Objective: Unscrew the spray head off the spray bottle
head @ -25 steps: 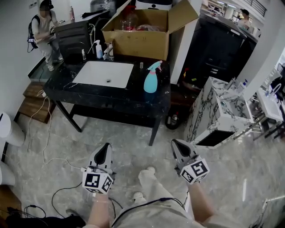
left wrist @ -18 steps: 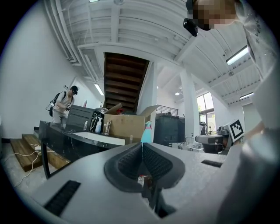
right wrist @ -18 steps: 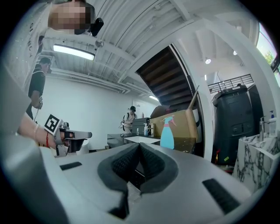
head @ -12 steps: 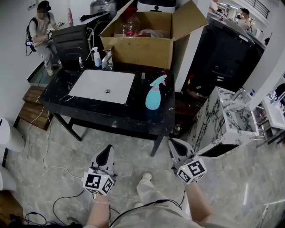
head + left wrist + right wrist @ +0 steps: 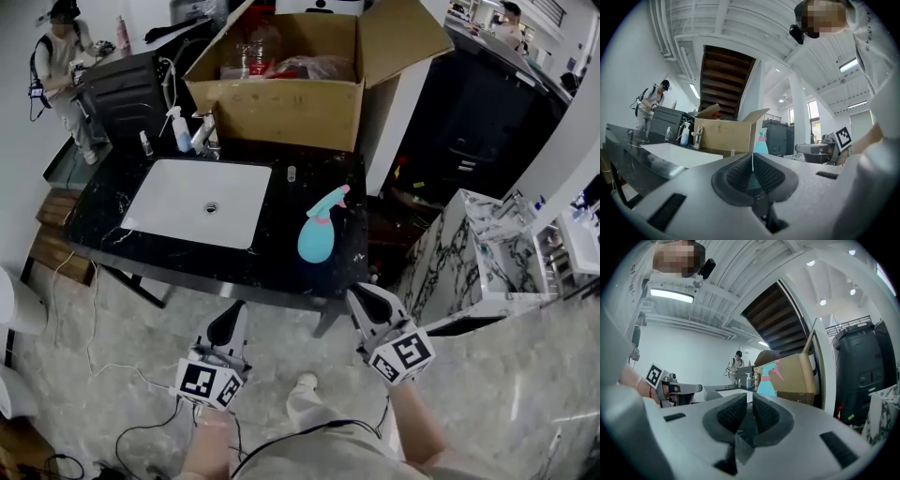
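A teal spray bottle [image 5: 317, 234] with a pink spray head stands on the black marble counter [image 5: 272, 258], right of the white sink [image 5: 197, 202]. Both grippers hang in front of the counter, short of the bottle. My left gripper [image 5: 230, 321] is shut and holds nothing. My right gripper [image 5: 361, 298] is just below the counter's front right edge; its jaws are opening, with a narrow gap and nothing between them. In the left gripper view, the bottle [image 5: 761, 142] rises beyond the shut left gripper [image 5: 752, 157]. In the right gripper view, the bottle [image 5: 767, 378] rises beyond the right gripper [image 5: 751, 401].
An open cardboard box [image 5: 281, 108] sits behind the counter. A small white spray bottle [image 5: 178, 129] and a tap stand at the sink's back edge. A person [image 5: 54, 61] stands far left. A white marble cabinet [image 5: 469, 258] is to the right. Cables [image 5: 94, 328] lie on the floor.
The counter and bottle have come nearer in the head view. Both grippers now sit closer to the counter's front edge, the right one nearly under it.
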Demonstrator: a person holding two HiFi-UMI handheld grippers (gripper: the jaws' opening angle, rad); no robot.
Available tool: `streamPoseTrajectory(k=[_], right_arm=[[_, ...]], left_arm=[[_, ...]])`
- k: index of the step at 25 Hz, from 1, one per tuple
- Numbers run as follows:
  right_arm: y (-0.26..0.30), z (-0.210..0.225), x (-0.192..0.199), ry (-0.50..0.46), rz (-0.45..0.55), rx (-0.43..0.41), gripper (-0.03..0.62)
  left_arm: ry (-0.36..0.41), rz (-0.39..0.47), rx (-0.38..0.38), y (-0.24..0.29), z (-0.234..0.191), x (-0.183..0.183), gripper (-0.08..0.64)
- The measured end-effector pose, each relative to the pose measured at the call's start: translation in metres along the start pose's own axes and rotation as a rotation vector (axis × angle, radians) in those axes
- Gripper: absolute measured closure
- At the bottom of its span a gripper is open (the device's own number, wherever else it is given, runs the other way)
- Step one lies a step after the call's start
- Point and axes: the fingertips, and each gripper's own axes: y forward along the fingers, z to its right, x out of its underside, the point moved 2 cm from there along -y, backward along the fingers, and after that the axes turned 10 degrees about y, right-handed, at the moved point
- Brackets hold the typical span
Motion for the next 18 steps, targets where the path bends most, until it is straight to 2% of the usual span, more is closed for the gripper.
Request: streamPoseTrajectory(k=[10, 15, 16, 18], right_arm=[[0.046, 0.031, -0.02, 0.011, 0.007, -0.05, 0.484], [0.062, 0.036, -0.033, 0.0, 0.016, -0.069, 0.466], [0.065, 0.036, -0.035, 0.001, 0.019, -0.071, 0.46], [0.071, 0.037, -0.039, 0.008, 0.029, -0.072, 0.454]], left_arm=[[-0.017, 0.018, 0.126, 0.083, 0.005, 0.005, 0.548], [0.0, 0.03, 0.211, 0.113, 0.014, 0.005, 0.543], [-0.001, 0.032, 0.231, 0.118, 0.016, 0.005, 0.513], [-0.006, 0.028, 0.273, 0.131, 0.019, 0.005, 0.404]])
